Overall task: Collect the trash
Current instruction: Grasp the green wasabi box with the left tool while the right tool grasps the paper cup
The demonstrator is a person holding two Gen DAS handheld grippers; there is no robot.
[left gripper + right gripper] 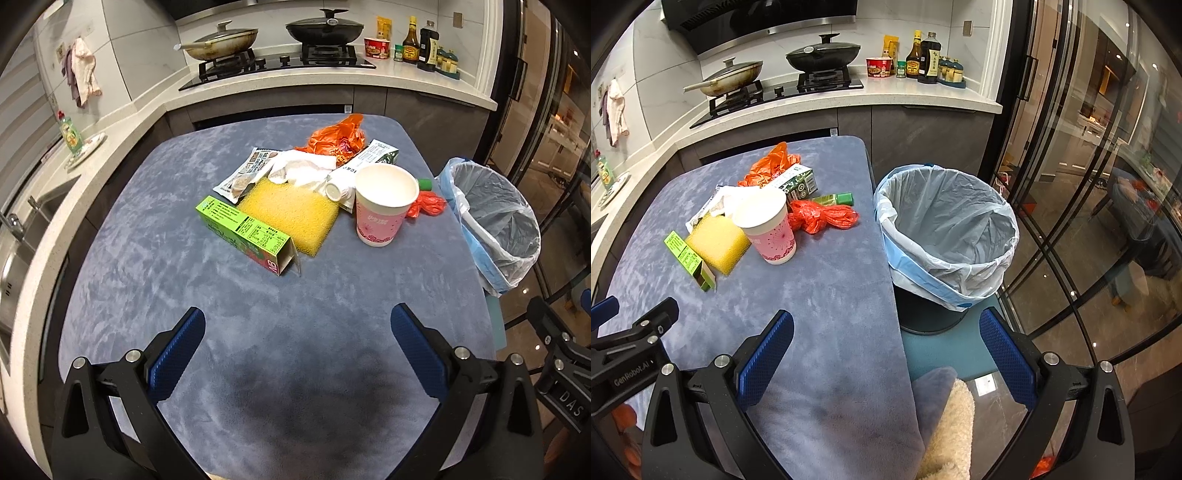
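We have not started collecting yet, as far as we can judge. Our left claw (297,325) hangs over the near part of the bench (147,229) with its blue pads wide apart and nothing between them. Our right claw (886,328) is likewise spread and empty, held over the right edge of the bench, with the bin beyond it.

All the trash sits in one cluster toward the far middle of the bench. Nearest us lies a green box (245,230) on its side, touching a yellow sponge (291,214). Just right of the sponge stands a pink paper cup (382,205), upright and apparently empty. Behind these we see a printed wrapper (245,171), a crumpled white tissue (303,168), a carton (364,160) lying on its side with its cap toward us, and an orange plastic bag (338,140) at the far end. To the right of the cup lies a small red plastic bag (822,218), and behind it a small green bottle (836,198).

The bin (945,236) stands just off the right edge of the bench, lined with a pale blue bag, and its inside looks bare. So every piece is still left to move. The cup and red bag lie closest to the bin and seem the easiest first picks for our right claw.
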